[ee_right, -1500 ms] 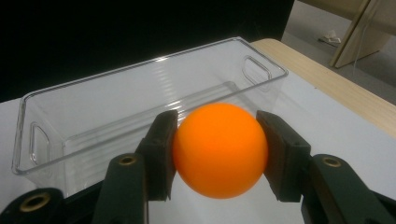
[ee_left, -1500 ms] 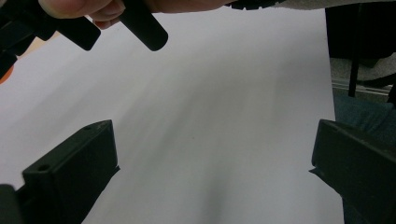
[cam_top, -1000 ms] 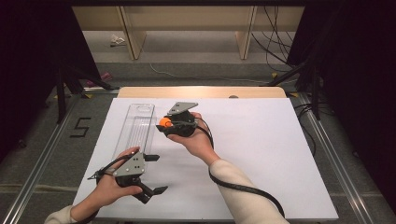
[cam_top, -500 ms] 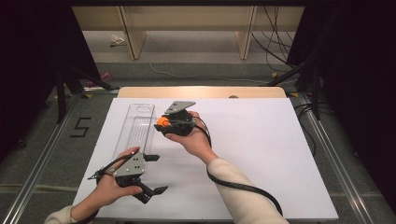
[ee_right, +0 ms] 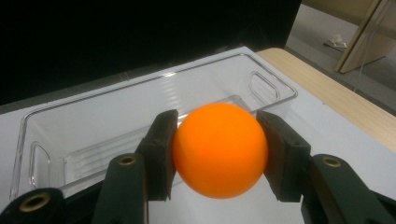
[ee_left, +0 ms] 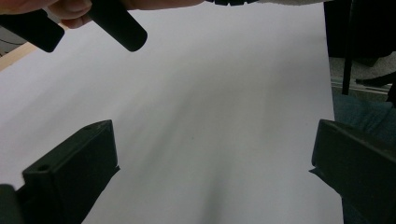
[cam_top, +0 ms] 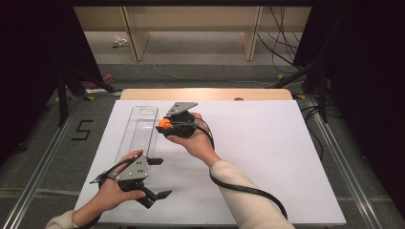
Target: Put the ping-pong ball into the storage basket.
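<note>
Nothing moved: right gripper point(ee_right: 219, 154) fingers clamp smooth orange ball point(ee_right: 219, 150); left gripper point(cam_top: 154, 179) fingers open.

We are seeing overhead light brightening the white tabletop point(cam_top: 267, 157) while surroundings are staying dark; beneath the left claw point(ee_left: 210, 177) the surface is blurring, softly shadowed.

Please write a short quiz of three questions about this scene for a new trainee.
1. Which gripper holds the orange ball?
2. True or false: the ball already lies inside the clear tray.
3. The left gripper is: A) open, B) shut on the tray, C) shut on the ball.

Key:
1. The right gripper.
2. False; it is between the jaws, beside the tray.
3. A.
</note>
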A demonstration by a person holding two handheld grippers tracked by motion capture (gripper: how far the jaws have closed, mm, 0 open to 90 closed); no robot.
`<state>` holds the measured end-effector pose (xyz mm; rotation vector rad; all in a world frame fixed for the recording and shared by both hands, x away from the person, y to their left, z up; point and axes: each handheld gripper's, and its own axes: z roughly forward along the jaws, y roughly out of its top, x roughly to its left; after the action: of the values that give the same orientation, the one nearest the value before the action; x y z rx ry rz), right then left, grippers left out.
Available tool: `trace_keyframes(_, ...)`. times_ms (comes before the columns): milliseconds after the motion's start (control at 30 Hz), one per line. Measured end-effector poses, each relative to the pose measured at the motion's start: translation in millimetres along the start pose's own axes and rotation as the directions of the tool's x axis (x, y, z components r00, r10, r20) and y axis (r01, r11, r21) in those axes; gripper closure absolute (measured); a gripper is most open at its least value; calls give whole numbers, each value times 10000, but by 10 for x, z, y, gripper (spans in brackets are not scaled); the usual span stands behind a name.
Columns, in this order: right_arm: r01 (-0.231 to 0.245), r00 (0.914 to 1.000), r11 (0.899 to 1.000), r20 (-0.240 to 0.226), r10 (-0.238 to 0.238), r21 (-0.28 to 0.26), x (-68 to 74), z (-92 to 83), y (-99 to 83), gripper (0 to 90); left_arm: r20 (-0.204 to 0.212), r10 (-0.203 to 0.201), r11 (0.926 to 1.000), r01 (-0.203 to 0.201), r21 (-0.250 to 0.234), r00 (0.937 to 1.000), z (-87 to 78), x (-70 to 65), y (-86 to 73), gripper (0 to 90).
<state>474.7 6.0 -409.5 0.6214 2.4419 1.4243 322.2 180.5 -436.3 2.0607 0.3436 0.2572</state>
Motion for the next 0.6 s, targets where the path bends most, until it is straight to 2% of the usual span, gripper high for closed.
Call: trace_keyframes(600,34,9999,10000,-95,-34,34,12,49,64,516,-6,5,10000,-5,13,10000,0,-2,0,0)
